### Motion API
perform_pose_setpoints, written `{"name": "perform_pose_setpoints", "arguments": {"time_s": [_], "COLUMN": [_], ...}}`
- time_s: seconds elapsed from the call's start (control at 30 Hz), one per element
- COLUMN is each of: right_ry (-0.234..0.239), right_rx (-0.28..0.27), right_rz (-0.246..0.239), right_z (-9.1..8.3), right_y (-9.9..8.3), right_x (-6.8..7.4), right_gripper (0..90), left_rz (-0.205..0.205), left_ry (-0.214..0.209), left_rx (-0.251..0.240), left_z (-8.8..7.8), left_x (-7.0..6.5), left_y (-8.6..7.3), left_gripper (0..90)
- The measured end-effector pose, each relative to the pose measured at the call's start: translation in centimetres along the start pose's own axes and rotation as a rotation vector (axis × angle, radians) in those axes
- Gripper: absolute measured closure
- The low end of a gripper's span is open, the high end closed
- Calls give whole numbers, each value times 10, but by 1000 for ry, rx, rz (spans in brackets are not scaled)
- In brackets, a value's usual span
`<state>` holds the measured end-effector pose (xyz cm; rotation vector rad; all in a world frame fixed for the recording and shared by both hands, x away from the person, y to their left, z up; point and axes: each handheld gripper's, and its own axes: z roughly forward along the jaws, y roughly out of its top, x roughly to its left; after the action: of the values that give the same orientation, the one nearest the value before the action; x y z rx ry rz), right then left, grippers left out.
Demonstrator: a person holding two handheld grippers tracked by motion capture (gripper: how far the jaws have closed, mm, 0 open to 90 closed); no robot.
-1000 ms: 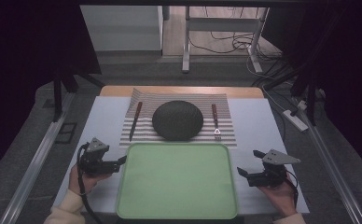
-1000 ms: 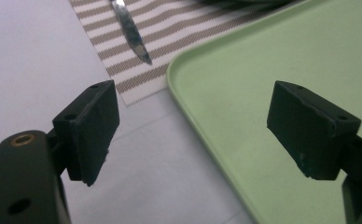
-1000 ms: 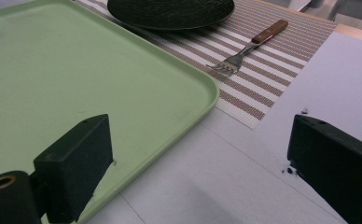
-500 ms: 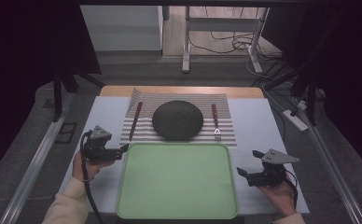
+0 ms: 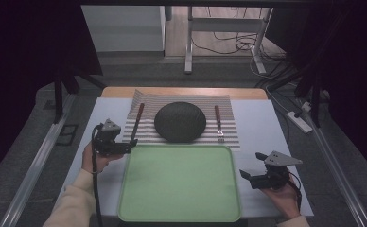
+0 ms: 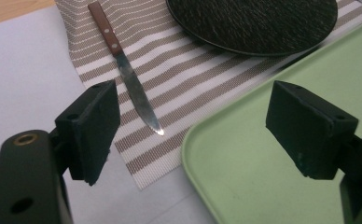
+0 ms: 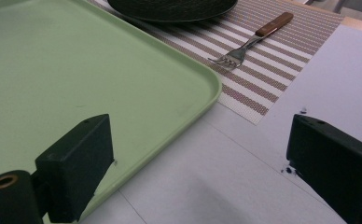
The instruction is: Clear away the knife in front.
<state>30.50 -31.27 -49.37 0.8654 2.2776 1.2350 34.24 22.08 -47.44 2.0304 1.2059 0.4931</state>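
Beside the green tray (image 5: 179, 182), at its far left corner, the left gripper (image 5: 125, 147) hangs with its jaws spread wide and nothing between them. Seen from the left gripper view, the knife (image 6: 125, 73) lies just past that corner on the striped placemat (image 6: 188, 84), blade tip pointing toward the tray's rim and close to it, wooden handle farther off. The mat's near edge runs right along the tray's far rim. Behind the tray, at the mat's middle, sits the dark round plate (image 5: 179, 121), its near edge almost over the tray's rim. Off the tray's far right corner the fork (image 7: 251, 41) rests on the mat, tines toward the tray. At the tray's right side, near its front, the right gripper (image 5: 246, 177) is also wide open and empty, one jaw over the tray's edge, the other over the white tabletop (image 7: 244, 177)
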Motion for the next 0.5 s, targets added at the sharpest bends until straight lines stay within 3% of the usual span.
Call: {"name": "perform_pose_setpoints", "arguments": {"time_s": [0.4, 0.5], "right_ry": [-4, -5], "right_rx": [5, 5], "right_rz": [-1, -1], "right_z": [1, 1], "right_y": [0, 0], "right_x": [0, 0], "right_gripper": [74, 74], "left_rz": [-7, -2], "left_ry": [-6, -10], "left_rx": [2, 17], "left_z": [15, 25], "left_x": [8, 10], "left_y": [12, 15], "left_gripper": [210, 217]}}
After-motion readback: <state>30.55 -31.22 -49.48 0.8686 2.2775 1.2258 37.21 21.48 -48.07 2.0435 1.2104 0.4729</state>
